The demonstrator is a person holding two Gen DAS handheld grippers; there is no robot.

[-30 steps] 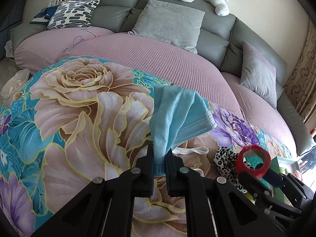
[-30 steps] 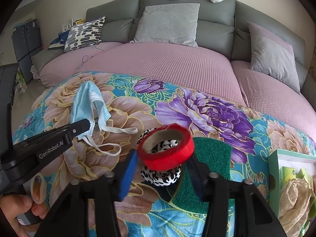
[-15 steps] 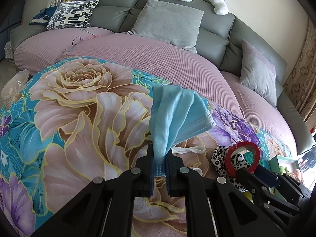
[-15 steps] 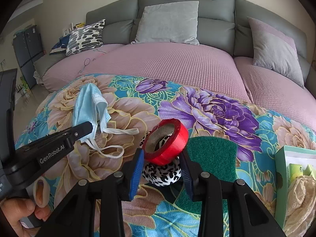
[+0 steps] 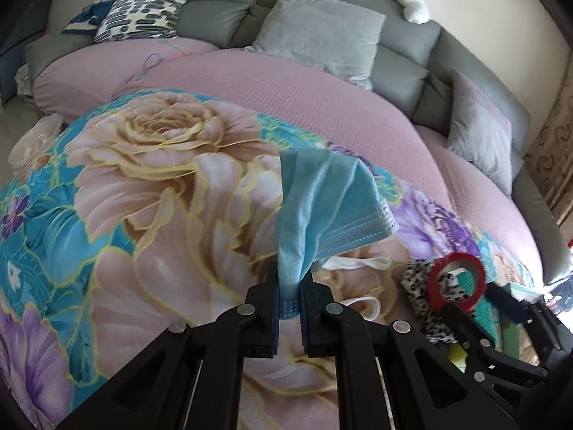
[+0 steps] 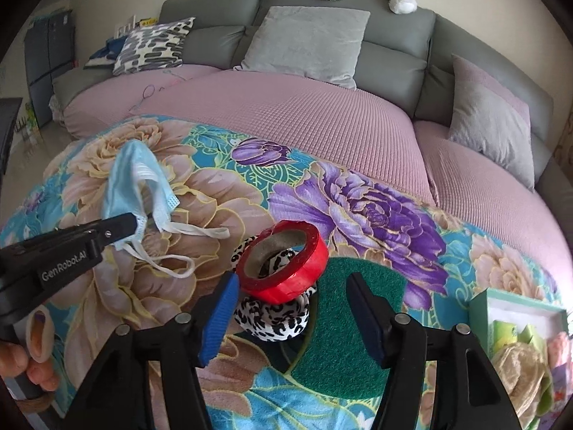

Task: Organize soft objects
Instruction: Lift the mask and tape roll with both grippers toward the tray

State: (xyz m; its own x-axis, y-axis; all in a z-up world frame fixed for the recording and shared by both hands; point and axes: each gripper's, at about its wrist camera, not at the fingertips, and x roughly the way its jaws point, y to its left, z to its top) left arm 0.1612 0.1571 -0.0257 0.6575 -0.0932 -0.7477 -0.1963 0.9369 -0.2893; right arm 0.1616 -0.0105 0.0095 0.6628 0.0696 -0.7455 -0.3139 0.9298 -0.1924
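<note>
left gripper [image 5: 289, 299]: i pinch the blue face mask [image 5: 322, 208] tight.
right gripper [image 6: 290, 299]: my jaws are opening, the red tape roll [image 6: 283, 263] loose between them on the leopard scrunchie [image 6: 272, 317].

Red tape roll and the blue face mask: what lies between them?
Only the mask's white ear loops on bare floral cloth beside the tape roll, per the right wrist view.

A crumpled blue face mask [image 5: 322, 211] stands mid-frame; red tape roll [image 6: 284, 261] tilts atop leopard-print scrunchie [image 6: 272, 317], lower centre.
</note>
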